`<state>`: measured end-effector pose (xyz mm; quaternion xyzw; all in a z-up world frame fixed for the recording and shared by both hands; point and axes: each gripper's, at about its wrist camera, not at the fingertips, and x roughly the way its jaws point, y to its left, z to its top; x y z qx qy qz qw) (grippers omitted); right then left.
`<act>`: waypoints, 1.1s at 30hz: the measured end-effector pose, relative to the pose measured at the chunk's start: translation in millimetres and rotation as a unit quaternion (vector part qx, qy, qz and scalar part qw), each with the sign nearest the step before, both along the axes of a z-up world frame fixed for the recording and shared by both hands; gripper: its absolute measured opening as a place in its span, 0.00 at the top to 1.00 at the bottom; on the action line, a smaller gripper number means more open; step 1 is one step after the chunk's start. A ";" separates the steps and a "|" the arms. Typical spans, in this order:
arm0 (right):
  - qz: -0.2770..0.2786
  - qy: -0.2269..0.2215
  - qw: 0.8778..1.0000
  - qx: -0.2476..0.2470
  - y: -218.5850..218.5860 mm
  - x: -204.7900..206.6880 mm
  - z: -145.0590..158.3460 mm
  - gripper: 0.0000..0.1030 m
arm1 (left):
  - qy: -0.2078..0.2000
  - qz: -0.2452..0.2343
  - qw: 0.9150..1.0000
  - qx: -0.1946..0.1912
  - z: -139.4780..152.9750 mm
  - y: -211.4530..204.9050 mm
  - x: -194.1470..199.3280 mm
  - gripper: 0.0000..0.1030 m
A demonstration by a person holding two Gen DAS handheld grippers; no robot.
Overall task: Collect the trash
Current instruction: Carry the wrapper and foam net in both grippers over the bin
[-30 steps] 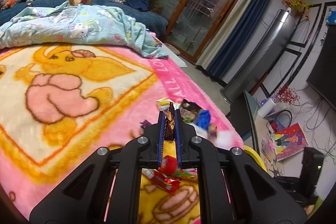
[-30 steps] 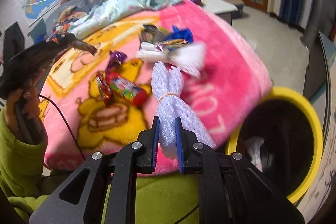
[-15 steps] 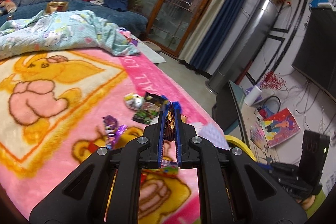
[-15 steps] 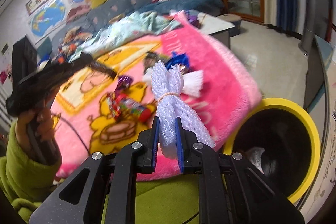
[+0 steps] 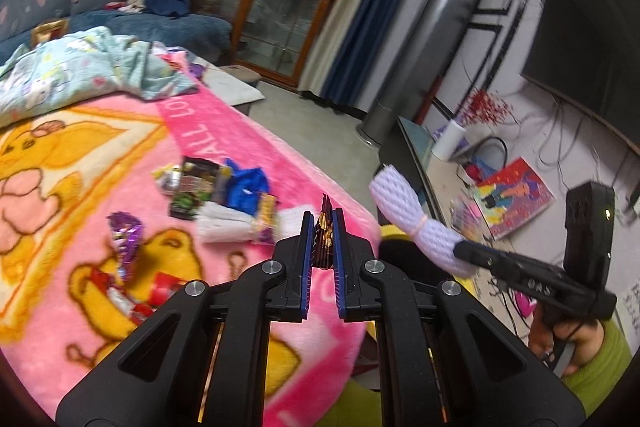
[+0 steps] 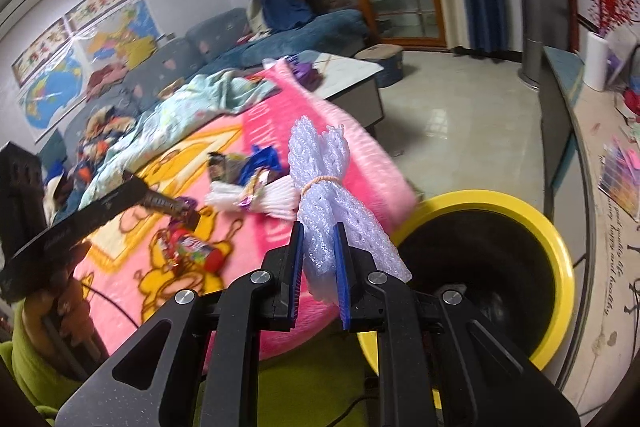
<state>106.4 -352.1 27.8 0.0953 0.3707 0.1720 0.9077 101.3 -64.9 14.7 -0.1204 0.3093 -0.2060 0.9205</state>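
Note:
My left gripper [image 5: 323, 227] is shut on a dark brown and gold wrapper [image 5: 324, 233], held above the edge of the pink blanket [image 5: 100, 155]. My right gripper [image 6: 319, 239] is shut on a white foam net bundle [image 6: 320, 183] tied with a rubber band, next to the yellow-rimmed black bin [image 6: 556, 255]. The bundle also shows in the left wrist view [image 5: 404, 215], with the right gripper [image 5: 464, 249] over the bin's dark opening [image 5: 404, 263]. Several wrappers [image 5: 208, 183], a blue scrap [image 5: 246, 189], a purple wrapper [image 5: 126, 231] and a red candy pack [image 6: 192, 249] lie on the blanket.
A light blue quilt [image 5: 72, 71] lies at the far end of the blanket. A low table [image 6: 352, 79] and a stool [image 6: 384, 61] stand beyond. A tall silver column [image 5: 424, 43] and a TV shelf [image 5: 416, 151] with clutter stand right.
Both grippers have swung right toward the bin with their loads. The left gripper has lifted away from the wrappers; the right gripper and its foam bundle now show in the left wrist view.

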 end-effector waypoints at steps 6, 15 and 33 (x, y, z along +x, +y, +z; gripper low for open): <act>-0.033 0.004 0.999 0.009 -23.5 3.3 -3.0 0.86 | -0.002 -0.037 0.999 0.017 -3.2 -31.7 -1.7 0.95; -0.078 0.014 0.997 0.018 -59.1 3.7 -9.7 0.86 | -0.013 -0.091 0.995 0.043 -5.5 -77.7 -7.2 0.95; -0.146 0.055 0.987 0.038 -134.3 11.0 -36.4 0.86 | 0.004 -0.184 0.981 0.063 -32.0 -155.3 1.8 0.95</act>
